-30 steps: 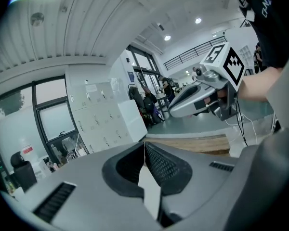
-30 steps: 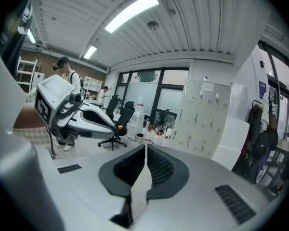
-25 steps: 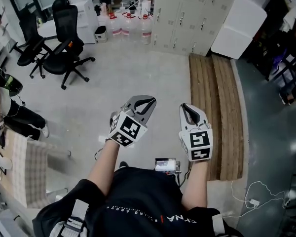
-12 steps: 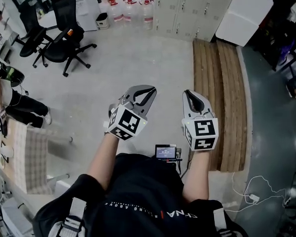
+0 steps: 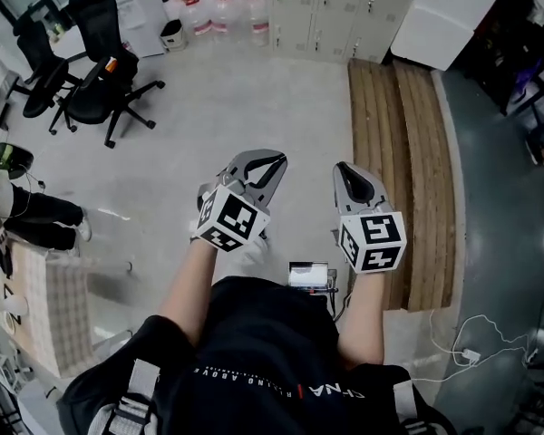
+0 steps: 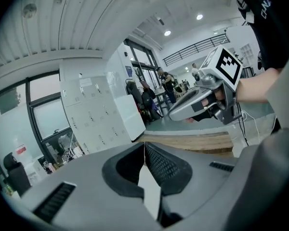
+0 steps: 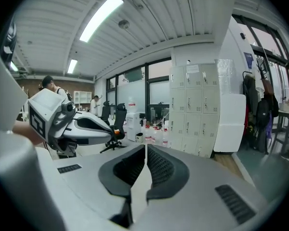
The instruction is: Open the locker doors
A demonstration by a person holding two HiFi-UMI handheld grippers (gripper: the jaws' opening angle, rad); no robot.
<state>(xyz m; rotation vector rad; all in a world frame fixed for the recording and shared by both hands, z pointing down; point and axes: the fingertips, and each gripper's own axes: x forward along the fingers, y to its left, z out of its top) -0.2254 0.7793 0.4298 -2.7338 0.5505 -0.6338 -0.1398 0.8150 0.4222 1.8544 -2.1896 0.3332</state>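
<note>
I have both grippers held out in front of the chest, and the bank of pale grey metal lockers (image 5: 331, 12) stands well ahead of them across open floor, so nothing is within reach yet. Every door I can see on the lockers looks shut. I judge the opening has not begun.

The left gripper (image 5: 274, 159) has its jaws pressed together with nothing between them. The right gripper (image 5: 343, 170) is the same, closed and empty. Both point roughly toward the lockers. The right gripper lines up with the middle of the locker bank, while the left one aims nearer its left edge, so I'd expect the right to arrive first.

The doors are tall and narrow. Their small handles look vertical, though they're too small to read well from here.

A large white flat panel (image 5: 444, 16) leans at the lockers' right end. A strip of brown wooden planks (image 5: 399, 152) runs out from the lockers toward me on that side.
</note>
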